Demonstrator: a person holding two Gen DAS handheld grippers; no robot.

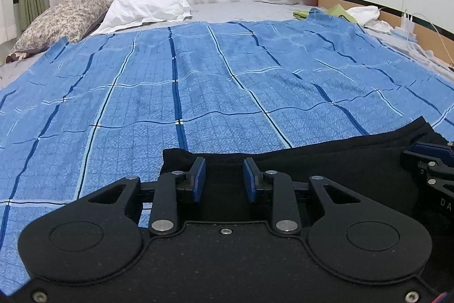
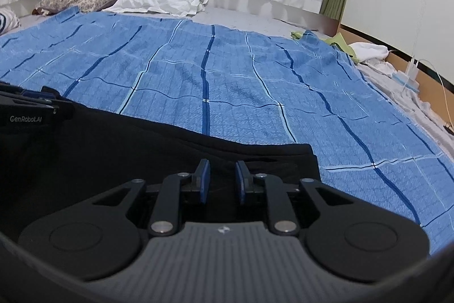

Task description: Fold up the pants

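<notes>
Black pants (image 1: 340,161) lie on a blue checked blanket (image 1: 198,75) at the near edge of a bed. My left gripper (image 1: 224,175) rests over their left end, pads apart, with flat black cloth showing in the gap and nothing pinched. In the right wrist view the pants (image 2: 127,146) stretch from the left edge to a corner under my right gripper (image 2: 222,178), whose pads also stand apart above the cloth. Each gripper shows at the edge of the other view: the right gripper (image 1: 431,158) and the left gripper (image 2: 37,101).
A white pillow (image 1: 147,4) and a patterned pillow (image 1: 62,19) lie at the far left before white curtains. Green cloth (image 1: 337,12) and white cloth (image 1: 366,12) sit at the far right by a wooden board (image 1: 425,27) with cables (image 1: 405,24).
</notes>
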